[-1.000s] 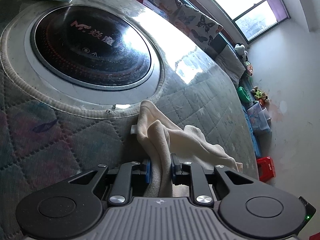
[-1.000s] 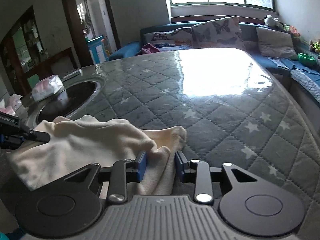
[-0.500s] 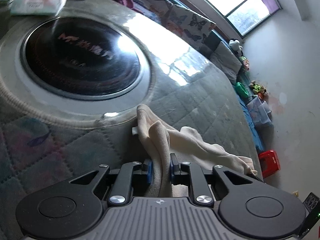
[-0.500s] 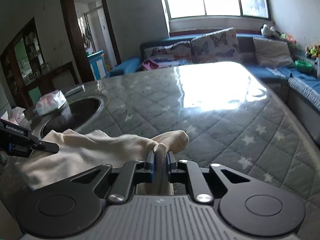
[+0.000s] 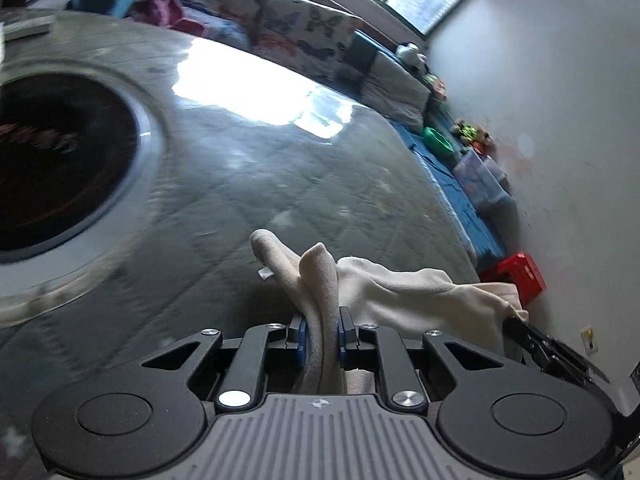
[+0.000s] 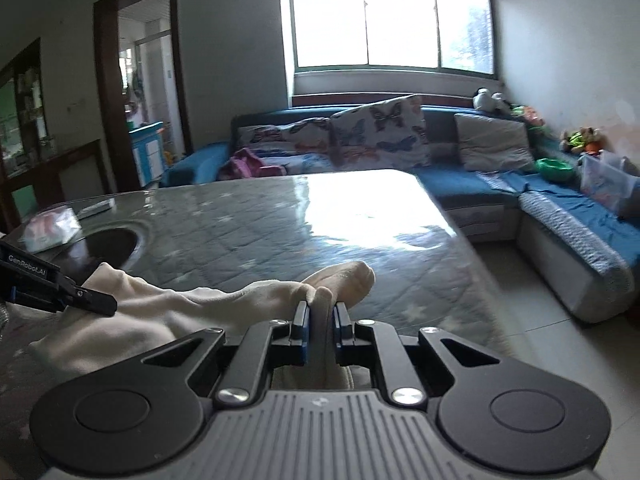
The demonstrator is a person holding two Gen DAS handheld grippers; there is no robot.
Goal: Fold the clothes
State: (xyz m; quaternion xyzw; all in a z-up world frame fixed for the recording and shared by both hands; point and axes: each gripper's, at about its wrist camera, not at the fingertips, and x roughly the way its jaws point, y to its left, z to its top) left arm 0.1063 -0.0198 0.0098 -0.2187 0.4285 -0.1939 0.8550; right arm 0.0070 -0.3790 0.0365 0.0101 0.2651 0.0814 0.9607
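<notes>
Daylight pours through the window [image 6: 390,24], throwing a blown-out glare patch across the glossy tabletop [image 6: 360,216]. Walls sit dim beside it. Motion blur smears the left wrist view; fisheye distortion bends both frames toward dark corners.

Left gripper [image 5: 322,334]: black linkage arms, blue finger pads [image 5: 297,332], silver screws, two round black discs, grey ribbed base with small logo. Right gripper [image 6: 320,330]: same build, blue pads, silver screws. White "GenRobot.AI" lettering on the left gripper's side in right wrist view.
</notes>
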